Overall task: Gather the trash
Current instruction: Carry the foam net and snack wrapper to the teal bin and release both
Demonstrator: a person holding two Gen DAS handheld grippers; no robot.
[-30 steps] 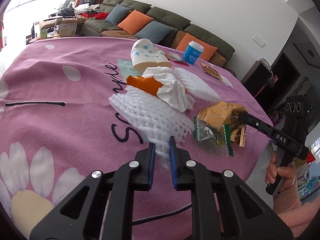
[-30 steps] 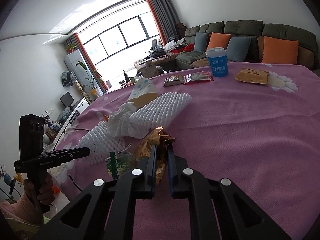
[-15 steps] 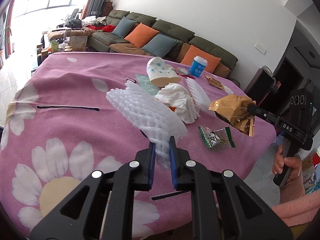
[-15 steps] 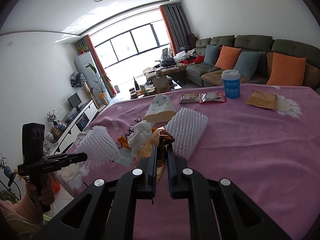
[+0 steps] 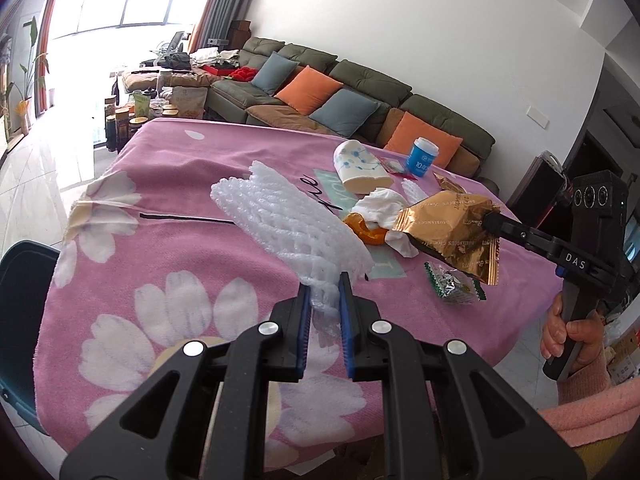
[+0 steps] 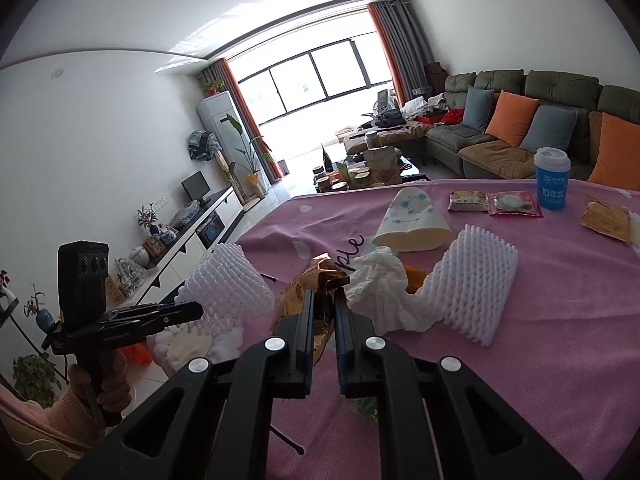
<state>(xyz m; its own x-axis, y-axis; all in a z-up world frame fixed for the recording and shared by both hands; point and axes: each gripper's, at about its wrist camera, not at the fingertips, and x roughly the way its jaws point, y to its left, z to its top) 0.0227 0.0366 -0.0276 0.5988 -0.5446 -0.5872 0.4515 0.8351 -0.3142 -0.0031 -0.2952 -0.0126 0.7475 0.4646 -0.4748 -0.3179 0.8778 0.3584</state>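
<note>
My left gripper (image 5: 323,280) is shut on a white foam fruit net (image 5: 292,228), which hangs clear above the pink flowered tablecloth (image 5: 168,240). That same net (image 6: 228,284) shows at the left of the right wrist view, held by the left gripper (image 6: 196,312). My right gripper (image 6: 323,292) is shut on a crumpled gold snack wrapper (image 6: 308,300), lifted off the table; in the left wrist view the gold wrapper (image 5: 452,232) dangles from the right gripper (image 5: 490,222). On the cloth lie a white tissue (image 6: 380,280), orange peel (image 5: 366,230) and a second foam net (image 6: 472,284).
A green-silver wrapper (image 5: 454,286) lies near the table's right edge. Farther back are a tipped paper cup (image 6: 412,224), a blue cup (image 6: 552,180), and flat snack packets (image 6: 492,202). A dark bin (image 5: 20,300) stands at the table's left. A sofa (image 5: 360,96) lies beyond.
Both grippers have risen and drawn back from the table. The foam net and the gold wrapper left the cloth and now hang in the air; the green-silver wrapper stayed behind.
</note>
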